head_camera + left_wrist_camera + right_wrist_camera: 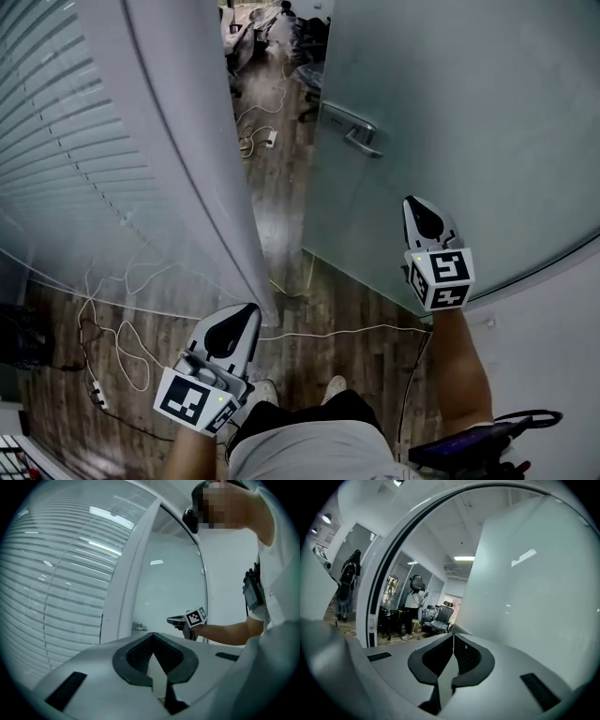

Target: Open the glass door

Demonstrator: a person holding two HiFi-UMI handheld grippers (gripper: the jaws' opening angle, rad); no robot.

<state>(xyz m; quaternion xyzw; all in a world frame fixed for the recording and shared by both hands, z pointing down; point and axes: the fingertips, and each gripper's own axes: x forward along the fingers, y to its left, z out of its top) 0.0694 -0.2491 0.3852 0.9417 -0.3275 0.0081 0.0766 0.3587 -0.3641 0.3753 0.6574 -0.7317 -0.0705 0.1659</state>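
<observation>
Right in front of the person, the frosted glass door (450,122) is standing partly open, with a gap between its left edge and the white door frame (187,141). Through that gap you can see the wood floor (281,202) running on into a far room with an office chair (440,616) and somebody standing around (414,603).

The door's metal handle (354,128) sits near that open edge, on the near face of the glass. Nothing is holding it.

The right gripper (418,204) is up in front of the glass, nearer and to the right of the handle and well apart from it. Its jaws are pressed together with nothing between them (its own view shows this pretty clearly). I can't tell whether the tip actually touches the glass.

The left gripper (246,311) hangs low on the left, just near the foot of the door frame, pointing roughly level. Its jaws are together too and hold nothing.

Left of the frame there's a glass wall with white blinds (56,122) behind it. White cables (122,337) loop over the floor down there, with a power strip (97,398) at the near left. The person's shoes (333,386) peek out at the bottom, between the two arms.
</observation>
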